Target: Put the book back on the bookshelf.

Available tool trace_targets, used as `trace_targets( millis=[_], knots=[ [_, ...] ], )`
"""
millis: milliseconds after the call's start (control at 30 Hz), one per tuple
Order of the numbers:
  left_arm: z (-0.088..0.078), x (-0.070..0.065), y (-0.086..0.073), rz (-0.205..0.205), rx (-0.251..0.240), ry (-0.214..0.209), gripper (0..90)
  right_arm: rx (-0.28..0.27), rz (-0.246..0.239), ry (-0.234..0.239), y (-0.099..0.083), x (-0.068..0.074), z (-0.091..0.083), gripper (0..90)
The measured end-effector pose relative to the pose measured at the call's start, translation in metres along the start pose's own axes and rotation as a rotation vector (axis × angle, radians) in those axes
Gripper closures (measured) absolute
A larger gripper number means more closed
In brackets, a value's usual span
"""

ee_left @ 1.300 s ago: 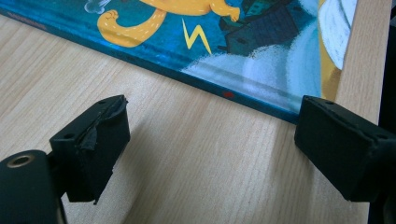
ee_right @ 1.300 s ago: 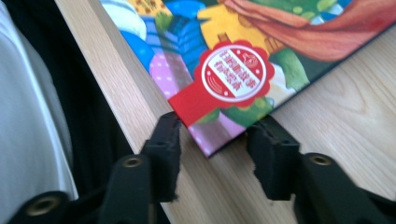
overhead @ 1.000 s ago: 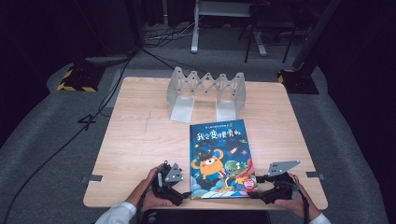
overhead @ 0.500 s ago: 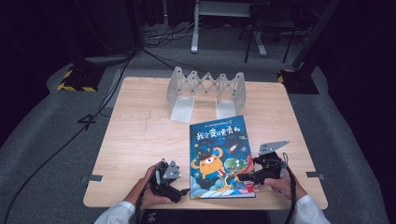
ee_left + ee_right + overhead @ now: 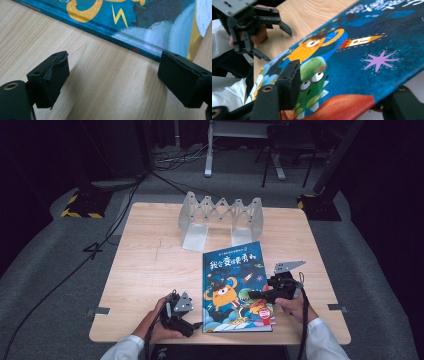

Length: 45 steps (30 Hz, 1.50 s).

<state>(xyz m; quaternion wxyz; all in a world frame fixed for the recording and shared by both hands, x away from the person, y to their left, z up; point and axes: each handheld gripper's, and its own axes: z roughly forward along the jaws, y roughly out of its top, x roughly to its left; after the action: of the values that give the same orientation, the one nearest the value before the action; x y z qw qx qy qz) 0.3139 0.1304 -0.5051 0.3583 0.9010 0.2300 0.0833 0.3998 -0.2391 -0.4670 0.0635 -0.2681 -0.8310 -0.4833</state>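
Observation:
A picture book [image 5: 232,287] with a blue cartoon cover lies on the wooden table [image 5: 150,265], near its front edge. My right gripper [image 5: 253,295] reaches over the book's right edge. In the right gripper view one jaw lies over the cover [image 5: 362,50] and the other sits under its raised edge. These jaws have just been closing, and a wide gap still stands between them [image 5: 344,90]. My left gripper [image 5: 196,317] rests open on the table by the book's lower left corner. Its jaws [image 5: 112,75] hold nothing, just short of the spine [image 5: 135,48]. The left gripper [image 5: 279,46] also shows beyond the book.
A grey folding zigzag rack [image 5: 220,215] stands at the back of the table. Cables and a yellow-and-black striped base [image 5: 80,205] lie on the dark floor to the left. A metal stand [image 5: 240,150] stands behind the table.
My right gripper has moved left from the table's right side onto the book's right edge, and the cover now lies between its jaws. The left gripper has stayed put.

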Motion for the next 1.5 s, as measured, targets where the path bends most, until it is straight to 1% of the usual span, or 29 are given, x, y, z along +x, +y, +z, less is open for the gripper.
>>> trace_targets(
  millis=[33, 67, 100, 133, 200, 333, 400, 433, 467, 567, 667, 700, 733, 767, 800, 833, 900, 933, 967, 1000, 1067, 1133, 1167, 1233, 1267, 1300, 1400, 1467, 1500],
  knots=[
    [0.000, 0.001, 0.000, -0.003, -0.001, 0.000, 10.8, -0.008, -0.007, 0.002, 0.000, 0.001, 0.000, 43.8],
    [0.000, 0.001, 0.000, -0.003, -0.001, 0.000, 10.8, -0.031, -0.022, 0.016, 0.001, 0.004, -0.002, 47.7],
    [-0.001, 0.001, -0.001, -0.005, 0.000, 0.001, 10.8, -0.031, -0.022, 0.016, 0.001, 0.004, -0.002, 47.7],
    [-0.001, 0.002, -0.001, -0.003, -0.001, 0.002, 10.8, -0.053, -0.035, 0.028, 0.001, 0.005, -0.003, 48.5],
    [-0.002, 0.003, -0.002, -0.009, 0.000, 0.006, 11.2, -0.063, -0.069, 0.005, 0.003, 0.012, -0.004, 48.4],
    [-0.002, 0.004, -0.002, -0.010, -0.004, 0.008, 12.1, -0.069, -0.080, -0.007, 0.003, 0.015, -0.005, 48.5],
    [-0.002, 0.005, -0.002, -0.007, -0.004, 0.008, 12.2, -0.085, -0.102, -0.026, 0.002, 0.021, -0.006, 48.6],
    [-0.002, 0.005, -0.002, -0.006, -0.001, 0.006, 12.2, -0.085, -0.102, -0.026, 0.002, 0.021, -0.006, 48.6],
    [-0.003, 0.005, -0.002, -0.001, -0.001, -0.008, 12.7, -0.087, -0.109, -0.032, 0.002, 0.022, -0.007, 48.6],
    [-0.002, 0.005, 0.001, 0.002, 0.008, -0.014, 14.5, -0.109, -0.152, -0.065, 0.001, 0.033, -0.011, 48.9],
    [-0.001, 0.006, 0.004, -0.022, 0.006, -0.049, 15.5, -0.131, -0.202, -0.093, 0.000, 0.044, -0.015, 49.0],
    [-0.001, 0.006, 0.004, -0.022, 0.006, -0.049, 16.0, -0.131, -0.202, -0.093, 0.000, 0.044, -0.015, 49.0],
    [-0.001, 0.005, 0.008, -0.021, 0.003, -0.075, 15.9, -0.140, -0.237, -0.114, 0.000, 0.051, -0.017, 49.0],
    [-0.001, 0.005, 0.008, -0.021, 0.003, -0.075, 15.9, -0.146, -0.252, -0.120, -0.001, 0.054, -0.018, 49.1],
    [0.000, 0.005, 0.010, -0.020, -0.002, -0.080, 15.9, -0.146, -0.252, -0.120, -0.001, 0.054, -0.018, 49.1],
    [0.000, 0.006, 0.014, -0.028, -0.027, -0.103, 15.9, -0.157, -0.281, -0.133, -0.001, 0.059, -0.020, 49.2],
    [0.001, 0.007, 0.020, -0.042, -0.051, -0.117, 15.7, -0.166, -0.304, -0.145, -0.001, 0.063, -0.021, 49.3],
    [0.001, 0.007, 0.020, -0.042, -0.051, -0.117, 15.9, -0.172, -0.320, -0.152, -0.002, 0.065, -0.021, 49.3],
    [0.002, 0.008, 0.026, -0.047, -0.073, -0.145, 15.9, -0.177, -0.335, -0.162, -0.002, 0.068, -0.022, 49.3],
    [0.002, 0.008, 0.026, -0.047, -0.073, -0.145, 15.8, -0.177, -0.335, -0.162, -0.002, 0.068, -0.022, 49.3],
    [0.005, 0.010, 0.031, -0.041, -0.087, -0.150, 15.9, -0.186, -0.360, -0.177, -0.002, 0.071, -0.024, 49.3],
    [0.008, 0.013, 0.034, -0.062, -0.092, -0.155, 15.0, -0.197, -0.378, -0.187, -0.002, 0.073, -0.025, 49.4],
    [0.010, 0.015, 0.035, -0.069, -0.095, -0.166, 17.2, -0.200, -0.385, -0.191, -0.003, 0.073, -0.026, 49.3],
    [0.015, 0.019, 0.038, -0.085, -0.100, -0.177, 15.7, -0.204, -0.397, -0.193, -0.003, 0.074, -0.027, 49.4],
    [0.016, 0.020, 0.039, -0.095, -0.107, -0.193, 13.7, -0.208, -0.407, -0.193, -0.004, 0.075, -0.027, 49.4],
    [0.018, 0.022, 0.040, -0.095, -0.119, -0.213, 13.3, -0.210, -0.413, -0.194, -0.004, 0.076, -0.027, 49.4],
    [0.020, 0.025, 0.045, -0.106, -0.144, -0.232, 10.5, -0.217, -0.439, -0.196, -0.004, 0.078, -0.027, 49.4],
    [0.023, 0.030, 0.046, -0.139, -0.174, -0.261, 9.5, -0.220, -0.450, -0.199, -0.004, 0.080, -0.028, 49.4],
    [0.026, 0.033, 0.047, -0.163, -0.193, -0.294, 9.5, -0.222, -0.452, -0.198, -0.004, 0.080, -0.028, 49.4]
  ],
)
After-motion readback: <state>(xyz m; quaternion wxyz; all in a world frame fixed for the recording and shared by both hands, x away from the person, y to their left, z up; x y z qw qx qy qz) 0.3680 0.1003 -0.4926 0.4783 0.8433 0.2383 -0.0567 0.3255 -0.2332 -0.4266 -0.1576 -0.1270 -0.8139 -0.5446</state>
